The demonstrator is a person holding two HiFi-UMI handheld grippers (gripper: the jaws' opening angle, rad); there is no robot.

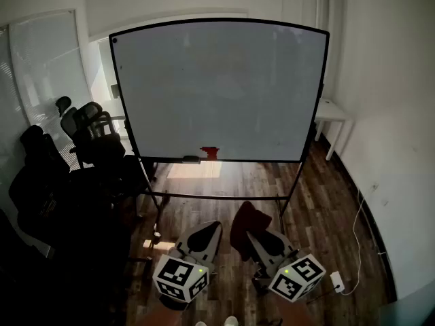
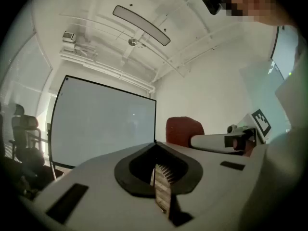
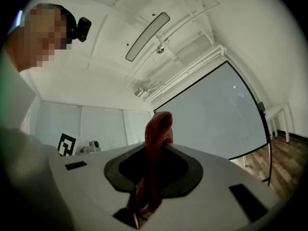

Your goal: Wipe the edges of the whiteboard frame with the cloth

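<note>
Jaws of the right gripper (image 3: 153, 170) are clamped on the red cloth (image 3: 157, 131), which stands up in a fold from between them. The left gripper (image 2: 161, 189) has its jaws pressed together with nothing in them. Both hang low, well short of the whiteboard (image 1: 217, 87), the cloth towards its right half. By my reading the wipe has not begun and this is the approach. The next move calls for carrying the cloth up to the dark frame (image 1: 217, 20) and pressing it along one edge.
</note>
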